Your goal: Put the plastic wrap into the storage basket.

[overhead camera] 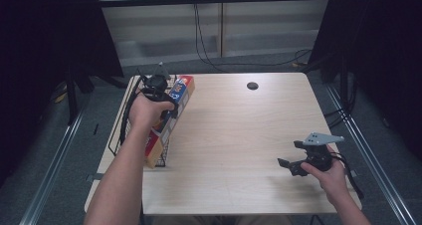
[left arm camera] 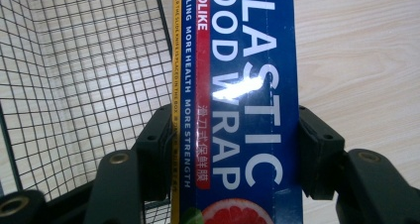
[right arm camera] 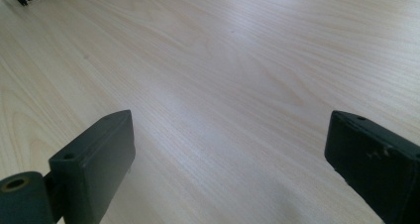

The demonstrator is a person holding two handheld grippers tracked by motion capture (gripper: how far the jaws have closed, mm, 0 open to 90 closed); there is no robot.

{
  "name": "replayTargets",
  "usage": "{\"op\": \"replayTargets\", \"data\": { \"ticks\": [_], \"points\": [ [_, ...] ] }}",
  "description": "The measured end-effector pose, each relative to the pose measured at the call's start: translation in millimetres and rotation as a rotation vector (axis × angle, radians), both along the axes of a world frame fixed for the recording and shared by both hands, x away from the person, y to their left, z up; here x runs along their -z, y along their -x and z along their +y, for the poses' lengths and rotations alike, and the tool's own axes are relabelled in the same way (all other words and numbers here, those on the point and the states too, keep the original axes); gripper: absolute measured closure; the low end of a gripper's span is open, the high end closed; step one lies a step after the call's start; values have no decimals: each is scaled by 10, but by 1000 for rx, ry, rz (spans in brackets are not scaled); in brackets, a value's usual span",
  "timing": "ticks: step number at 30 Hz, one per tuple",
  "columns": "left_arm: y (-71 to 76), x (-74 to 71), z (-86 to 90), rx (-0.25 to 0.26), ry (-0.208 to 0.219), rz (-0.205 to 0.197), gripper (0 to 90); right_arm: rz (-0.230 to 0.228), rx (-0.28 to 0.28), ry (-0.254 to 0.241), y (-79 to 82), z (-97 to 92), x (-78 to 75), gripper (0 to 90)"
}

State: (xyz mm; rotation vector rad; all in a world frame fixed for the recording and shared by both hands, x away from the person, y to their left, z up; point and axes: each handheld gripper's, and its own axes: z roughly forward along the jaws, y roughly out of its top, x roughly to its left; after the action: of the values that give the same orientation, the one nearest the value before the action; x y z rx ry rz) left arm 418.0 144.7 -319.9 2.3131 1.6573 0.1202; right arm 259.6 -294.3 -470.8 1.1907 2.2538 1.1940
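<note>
Jaws of left gripper (left arm camera: 233,149) clamp plastic wrap box (left arm camera: 237,85).

There is one box of plastic food wrap (left arm camera: 237,100), blue with a yellow edge. There is one black wire basket (left arm camera: 89,80). There is one wooden table (overhead camera: 239,130), with one round dark hole (overhead camera: 252,85) in it. Two grippers are present: the left gripper (left arm camera: 235,149) and the right gripper (right arm camera: 230,164).
</note>
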Motion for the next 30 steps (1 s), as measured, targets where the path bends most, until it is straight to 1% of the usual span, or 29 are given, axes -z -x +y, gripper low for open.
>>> {"op": "replayTargets", "data": {
  "ticks": [3,4,7,8,10,12,15,20,21,22,23,25,27,28,30],
  "points": [
    [5,-3,37,-10,-4,-3,432,-2,-4,0,-3,1,2,51],
    [5,-3,53,-6,-7,-4,432,-1,-2,1,-2,1,2,51],
    [12,-6,87,-20,-6,-5,433,-2,-3,-1,-3,1,2,51],
    [14,-10,99,-23,-5,0,432,-1,-3,0,-3,1,2,50],
    [15,-9,116,-29,-5,-7,433,1,-3,0,-2,2,2,50],
    [13,-12,133,-22,-14,-2,433,2,-2,-1,-1,3,2,51],
    [17,-13,151,-32,-6,-2,433,-1,-1,-1,-1,0,0,50],
    [21,-16,197,-34,-9,2,432,0,0,-2,-1,0,0,50],
    [26,-13,202,-45,-9,-4,432,-1,-1,-3,-2,1,1,50],
    [27,-17,214,-45,-5,2,433,-1,0,-2,-1,0,0,50],
    [27,-20,227,-46,-10,1,432,-2,2,-3,0,-1,-1,50],
    [31,-18,245,-51,-7,3,433,-2,2,-3,1,-1,-2,50],
    [36,-14,264,-59,-9,-4,432,-2,1,-3,1,-1,-2,50],
    [36,-18,277,-55,-7,2,433,-2,1,-3,1,-1,-2,51],
    [41,-17,294,-61,-6,-2,432,-1,0,-5,1,1,-1,51]
  ]
}}
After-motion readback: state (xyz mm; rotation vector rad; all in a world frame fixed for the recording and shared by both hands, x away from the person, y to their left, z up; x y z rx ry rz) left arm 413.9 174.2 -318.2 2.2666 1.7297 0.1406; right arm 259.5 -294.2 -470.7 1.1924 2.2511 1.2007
